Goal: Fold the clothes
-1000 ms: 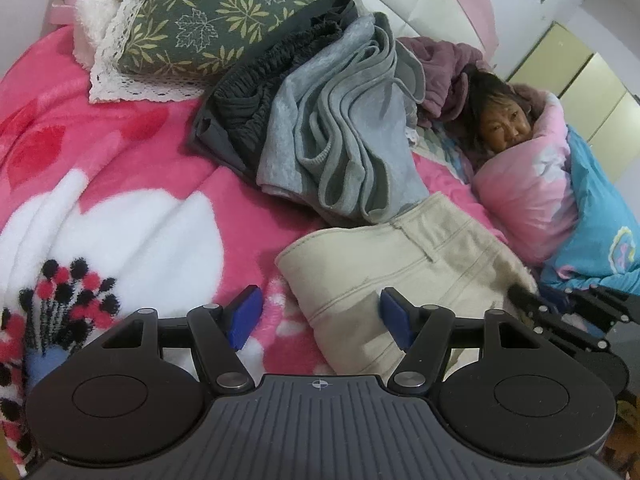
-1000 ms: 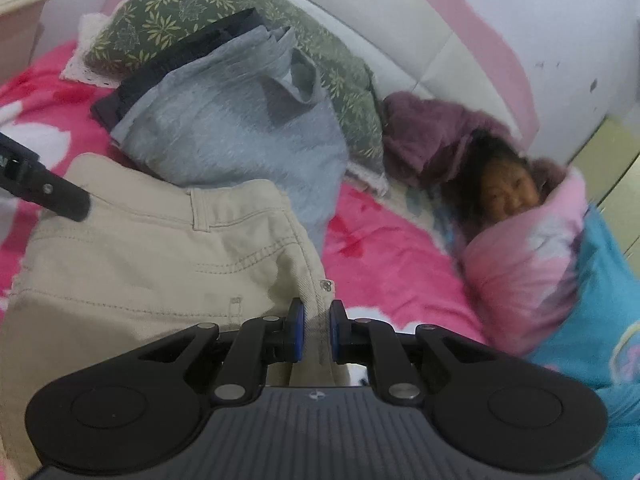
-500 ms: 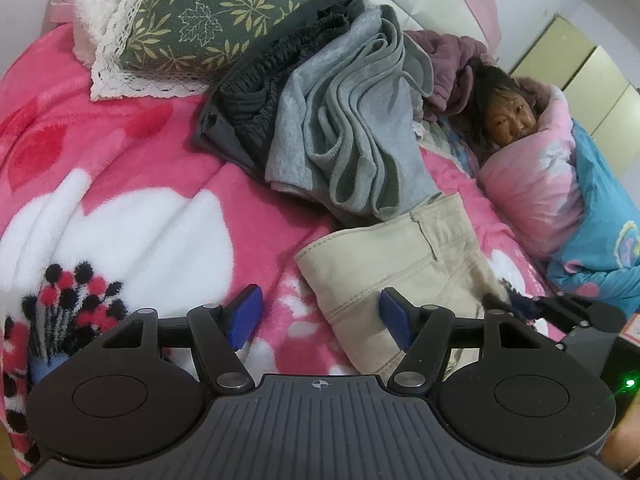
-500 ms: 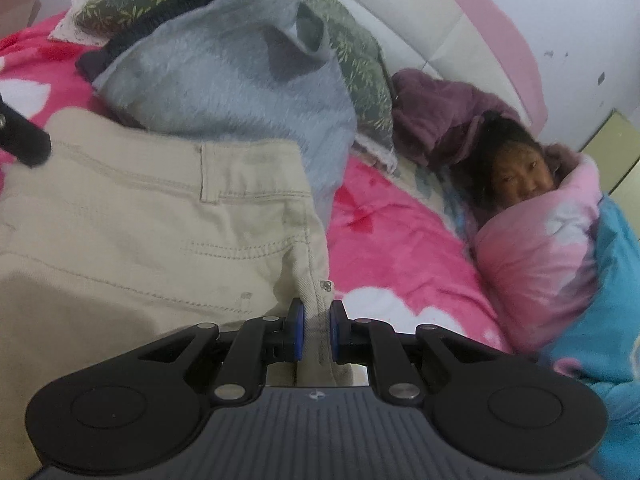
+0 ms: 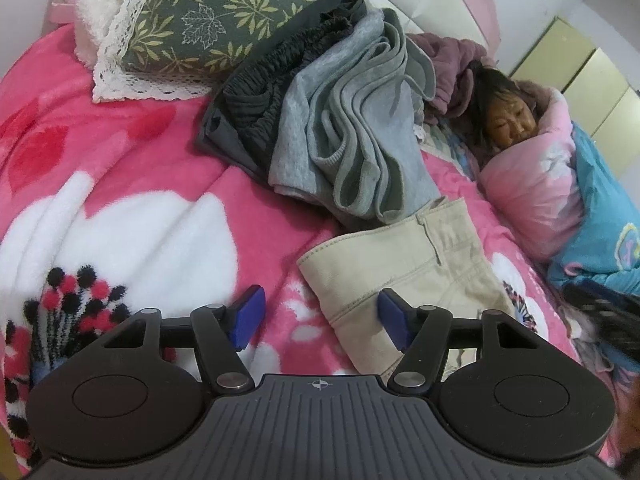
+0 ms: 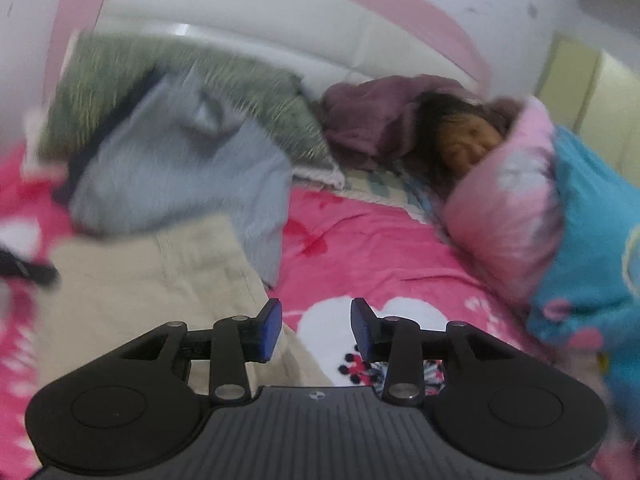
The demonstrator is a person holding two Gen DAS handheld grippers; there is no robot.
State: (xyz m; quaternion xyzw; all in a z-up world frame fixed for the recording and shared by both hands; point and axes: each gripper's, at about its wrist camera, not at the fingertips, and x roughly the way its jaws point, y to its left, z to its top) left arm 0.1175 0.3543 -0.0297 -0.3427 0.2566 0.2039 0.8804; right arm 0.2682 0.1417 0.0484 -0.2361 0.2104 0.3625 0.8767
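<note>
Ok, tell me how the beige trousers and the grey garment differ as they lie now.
The beige trousers lie folded flat on the pink blanket; the grey garment is bunched in loose ridges. The trousers lie near, between the camera and the grey garment, which leans back on a dark garment. Both lie ungripped.

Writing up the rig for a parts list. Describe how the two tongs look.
Both alike: the left tongs and the right tongs have black scissor-like link arms with silver pivot pins, blue pads at the tips, two round black discs, and a ribbed dark grey body bearing a small crosshair mark.
</note>
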